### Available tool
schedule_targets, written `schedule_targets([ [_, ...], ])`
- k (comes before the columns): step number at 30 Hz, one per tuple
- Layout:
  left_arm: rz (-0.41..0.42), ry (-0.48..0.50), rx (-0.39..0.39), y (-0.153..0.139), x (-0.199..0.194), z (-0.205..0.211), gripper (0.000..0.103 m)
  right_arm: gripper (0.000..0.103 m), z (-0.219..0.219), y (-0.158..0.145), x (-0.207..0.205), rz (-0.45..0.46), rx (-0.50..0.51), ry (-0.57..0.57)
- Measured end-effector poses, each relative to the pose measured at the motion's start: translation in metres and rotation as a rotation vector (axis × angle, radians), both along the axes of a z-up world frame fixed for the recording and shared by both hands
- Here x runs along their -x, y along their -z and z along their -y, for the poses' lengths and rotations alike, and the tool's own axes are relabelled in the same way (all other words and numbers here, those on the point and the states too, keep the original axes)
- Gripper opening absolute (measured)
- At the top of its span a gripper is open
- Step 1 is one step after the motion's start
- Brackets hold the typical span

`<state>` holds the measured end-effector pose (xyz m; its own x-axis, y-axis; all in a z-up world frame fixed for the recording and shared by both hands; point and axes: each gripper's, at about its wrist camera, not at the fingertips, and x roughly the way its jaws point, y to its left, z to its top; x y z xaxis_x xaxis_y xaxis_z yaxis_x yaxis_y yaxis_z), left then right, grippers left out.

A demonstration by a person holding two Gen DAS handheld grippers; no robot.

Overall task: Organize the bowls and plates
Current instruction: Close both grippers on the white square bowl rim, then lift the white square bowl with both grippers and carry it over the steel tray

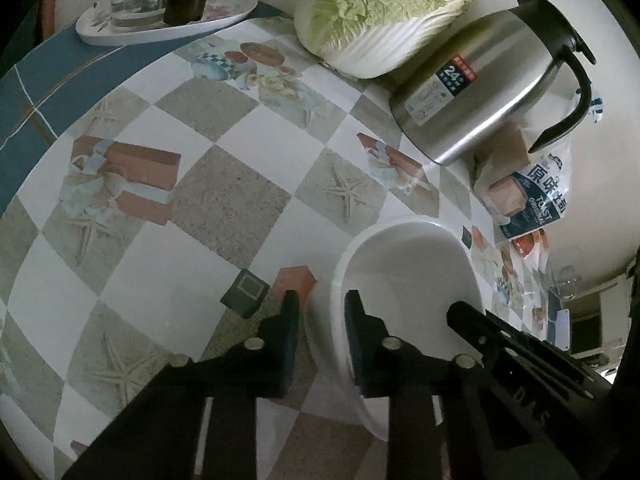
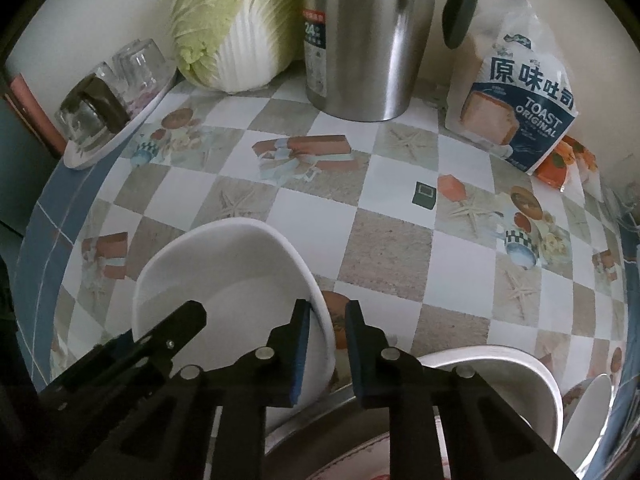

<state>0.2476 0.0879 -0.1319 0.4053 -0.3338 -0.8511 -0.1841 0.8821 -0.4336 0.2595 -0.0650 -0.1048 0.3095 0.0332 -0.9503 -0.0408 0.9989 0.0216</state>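
A white bowl is held between both grippers above the checkered tablecloth. My left gripper straddles its left rim, one finger outside and one inside. In the right wrist view the same bowl has my right gripper straddling its right rim. The right gripper's fingers show inside the left wrist view, and the left gripper's fingers show in the right wrist view. Another white bowl and a patterned plate lie below my right gripper.
A napa cabbage, a steel thermos jug and a bag of toast stand along the back wall. A tray with upturned glasses sits at the back left. The table's blue edge runs down the left.
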Motion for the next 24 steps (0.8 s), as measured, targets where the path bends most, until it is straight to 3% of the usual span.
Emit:
schedule_targets([
  [2,0.003,-0.006,0.000,-0.002,0.001,-0.001,0.019,0.019,-0.002,0.000,0.000,-0.007,-0.006,-0.011],
  [17,-0.073,-0.132,0.006,-0.005,0.026,-0.063,0.018,0.018,-0.059,-0.007,0.012,-0.080,-0.009,-0.143],
  [24,-0.118,-0.129,0.029,0.010,0.041,-0.068,0.018,0.018,-0.077,0.004,0.028,-0.109,0.000,-0.152],
])
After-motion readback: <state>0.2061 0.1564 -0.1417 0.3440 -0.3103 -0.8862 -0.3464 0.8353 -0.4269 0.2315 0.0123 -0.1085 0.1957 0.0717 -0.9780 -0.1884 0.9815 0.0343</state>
